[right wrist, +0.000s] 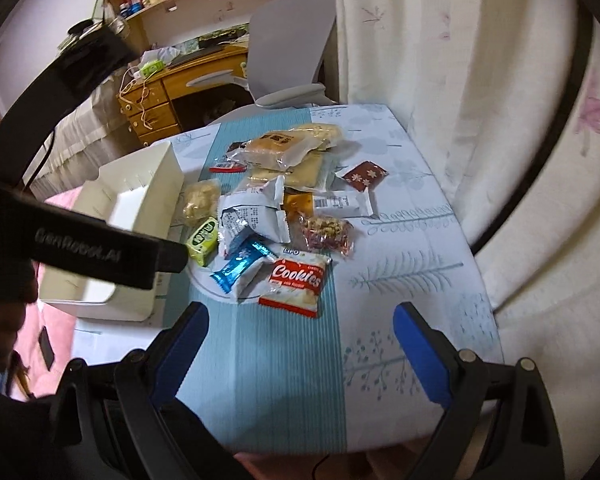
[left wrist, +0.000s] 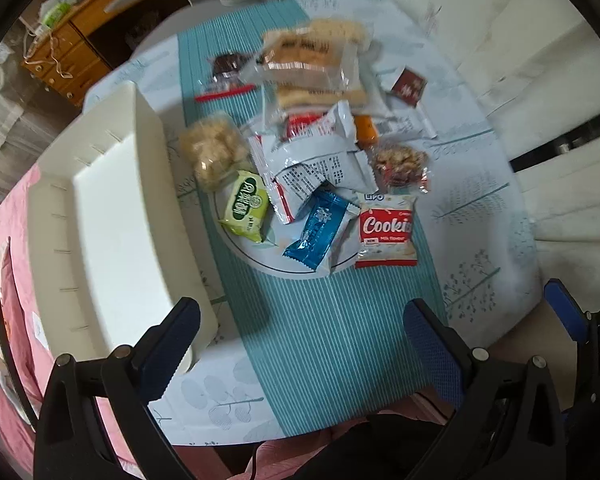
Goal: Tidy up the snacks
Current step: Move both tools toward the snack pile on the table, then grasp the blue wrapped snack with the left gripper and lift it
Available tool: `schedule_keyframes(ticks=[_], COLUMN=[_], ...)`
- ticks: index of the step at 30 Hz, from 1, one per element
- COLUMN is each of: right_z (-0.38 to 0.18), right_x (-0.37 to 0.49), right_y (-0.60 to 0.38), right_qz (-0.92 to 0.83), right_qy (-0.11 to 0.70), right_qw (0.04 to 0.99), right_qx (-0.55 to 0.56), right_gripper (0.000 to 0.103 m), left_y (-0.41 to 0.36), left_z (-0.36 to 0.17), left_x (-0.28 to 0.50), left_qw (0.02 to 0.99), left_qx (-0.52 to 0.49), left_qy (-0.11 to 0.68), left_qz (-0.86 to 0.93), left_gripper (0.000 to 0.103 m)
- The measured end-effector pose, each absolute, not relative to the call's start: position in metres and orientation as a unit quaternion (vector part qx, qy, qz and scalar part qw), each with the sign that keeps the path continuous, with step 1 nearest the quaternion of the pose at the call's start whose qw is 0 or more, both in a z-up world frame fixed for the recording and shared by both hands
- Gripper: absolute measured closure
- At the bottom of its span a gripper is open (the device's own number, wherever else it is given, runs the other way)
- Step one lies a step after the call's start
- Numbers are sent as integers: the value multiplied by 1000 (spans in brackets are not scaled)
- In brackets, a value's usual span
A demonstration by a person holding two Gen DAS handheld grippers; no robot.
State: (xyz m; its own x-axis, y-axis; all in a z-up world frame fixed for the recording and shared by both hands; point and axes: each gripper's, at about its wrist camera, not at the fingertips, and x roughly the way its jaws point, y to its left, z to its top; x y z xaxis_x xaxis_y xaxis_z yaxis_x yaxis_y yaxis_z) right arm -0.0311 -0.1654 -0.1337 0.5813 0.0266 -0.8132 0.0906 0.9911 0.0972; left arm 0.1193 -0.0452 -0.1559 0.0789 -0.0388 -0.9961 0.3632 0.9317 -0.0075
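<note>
A pile of wrapped snacks lies on a white plate [left wrist: 268, 258] on the table. At its near edge are a red-and-white Cookies pack [left wrist: 386, 232] [right wrist: 296, 282], a blue foil pack [left wrist: 318, 232] [right wrist: 240, 266] and a green pack [left wrist: 248, 206] [right wrist: 203, 240]. White packs [left wrist: 320, 160] and clear biscuit bags [left wrist: 312, 64] lie behind. An empty cream bin [left wrist: 112, 216] [right wrist: 140, 200] stands left of the pile. My left gripper [left wrist: 300, 340] is open and empty above the near table edge. My right gripper [right wrist: 300, 344] is open and empty, short of the Cookies pack.
The table has a teal striped runner [left wrist: 320, 340] over a white leaf-print cloth [right wrist: 412, 272]. The left gripper's black body [right wrist: 80, 240] crosses the right wrist view over the bin. A grey chair [right wrist: 292, 40], wooden desk [right wrist: 160, 100] and curtain [right wrist: 480, 80] stand behind.
</note>
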Motion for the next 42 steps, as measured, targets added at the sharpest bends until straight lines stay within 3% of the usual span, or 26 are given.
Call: schedule_keyframes(ticks=[9, 13, 21, 28, 35, 37, 42], right_z=[-182, -212, -251, -263, -270, -271, -271], right_x=[11, 30, 54, 69, 82, 84, 88], right_y=[-173, -170, -166, -165, -166, -165, -164], right_qz=[19, 39, 68, 90, 107, 111, 120], right_qy=[451, 477, 514, 529, 543, 545, 545], right_qw=[891, 877, 855, 843, 833, 831, 830], right_qx=[40, 31, 25, 12, 4, 0, -1], right_gripper=[9, 17, 23, 33, 36, 38, 45], left_y=[-72, -76, -86, -90, -93, -94, -89], left_z=[-226, -249, -285, -308, -326, -329, -336], left_x=[158, 169, 183, 199, 206, 208, 206], left_qw=[665, 648, 623, 607, 595, 595, 588], left_qx=[138, 138, 136, 118, 106, 103, 87], left_qy=[723, 741, 762, 779, 791, 792, 801], left_qz=[-122, -113, -112, -103, -92, -89, -70], left_gripper=[9, 17, 21, 43, 56, 67, 68])
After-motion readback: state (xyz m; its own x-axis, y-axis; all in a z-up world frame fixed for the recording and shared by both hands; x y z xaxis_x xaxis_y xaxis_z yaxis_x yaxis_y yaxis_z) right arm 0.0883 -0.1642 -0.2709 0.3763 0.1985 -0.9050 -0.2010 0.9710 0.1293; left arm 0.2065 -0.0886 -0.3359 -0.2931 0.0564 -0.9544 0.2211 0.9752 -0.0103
